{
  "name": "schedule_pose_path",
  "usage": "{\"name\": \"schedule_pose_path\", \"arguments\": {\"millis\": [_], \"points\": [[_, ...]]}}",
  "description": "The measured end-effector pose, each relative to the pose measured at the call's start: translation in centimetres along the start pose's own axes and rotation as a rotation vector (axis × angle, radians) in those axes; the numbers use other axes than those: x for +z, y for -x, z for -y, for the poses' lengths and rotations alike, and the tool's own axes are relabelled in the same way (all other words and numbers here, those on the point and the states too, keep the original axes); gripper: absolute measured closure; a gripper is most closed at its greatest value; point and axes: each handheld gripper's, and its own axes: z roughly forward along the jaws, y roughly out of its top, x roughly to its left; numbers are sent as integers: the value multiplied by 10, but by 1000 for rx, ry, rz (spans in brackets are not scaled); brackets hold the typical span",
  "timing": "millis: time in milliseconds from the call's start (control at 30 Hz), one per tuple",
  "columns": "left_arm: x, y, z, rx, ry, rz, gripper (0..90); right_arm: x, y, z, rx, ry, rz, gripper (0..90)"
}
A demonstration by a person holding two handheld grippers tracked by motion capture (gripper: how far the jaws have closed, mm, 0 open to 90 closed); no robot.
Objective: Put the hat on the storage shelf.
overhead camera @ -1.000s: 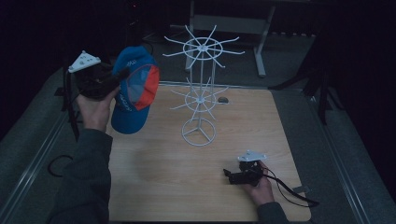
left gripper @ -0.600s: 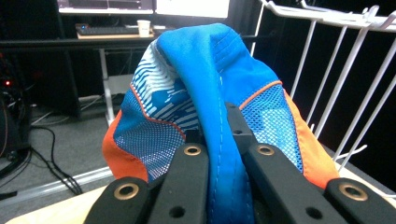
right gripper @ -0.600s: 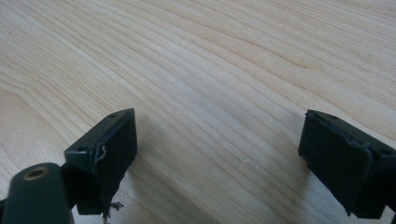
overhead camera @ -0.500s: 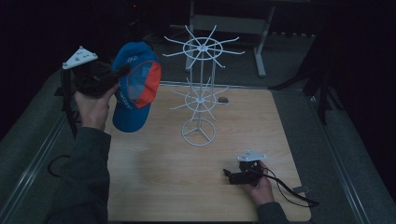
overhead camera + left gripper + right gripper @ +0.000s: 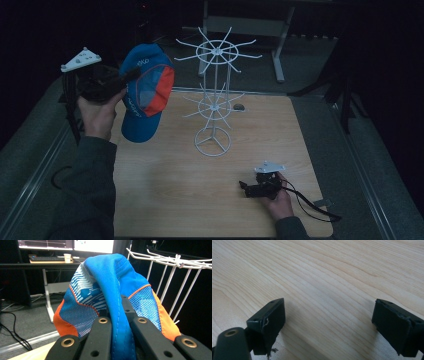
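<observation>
The left gripper [image 5: 131,76] is raised above the left edge of the wooden surface [image 5: 165,200], its black jaws clamped on a fold of a blue baseball cap [image 5: 146,95]. The cap has orange mesh side panels and white lettering, and it hangs from the jaws in the air, clear of the surface, with its brim pointing down toward the near left part of the wood. In the left gripper view the cap's blue fabric [image 5: 117,290] is pinched between the two jaws, the orange and blue mesh bulging out on either side. Just to the right of the cap stands a white wire rack [image 5: 215,95] with two tiers of spoke-like hooks on a central post and a ring base resting on the surface; the cap is near its upper tier but apart from it, and in the left gripper view the upper spokes [image 5: 172,261] run across the top right behind the cap. The right gripper [image 5: 244,188] lies low on the near right part of the surface, held in the person's right hand [image 5: 277,200]. Its jaws stand well apart with only bare wood grain [image 5: 327,290] between them.
</observation>
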Motion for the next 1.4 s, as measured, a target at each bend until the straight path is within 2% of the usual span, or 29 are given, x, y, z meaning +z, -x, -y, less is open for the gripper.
{"name": "schedule_pose_path", "arguments": {"millis": [200, 567, 967, 1133, 1400], "points": [[0, 2, 0, -3, -4, 17, 898, 0, 0, 0, 0, 0, 1, 114], [-6, 3, -1, -21, 27, 51, 898, 0, 0, 0, 0, 0, 1, 114], [-10, 0, 0, -30, 39, 62, 898, 0, 0, 0, 0, 0, 1, 114], [-14, -1, -2, -38, 53, 74, 899, 0, 0, 0, -1, 0, 1, 114], [-17, 2, -8, -28, 67, 84, 899, 0, 0, 0, -2, 0, 1, 114]]}}
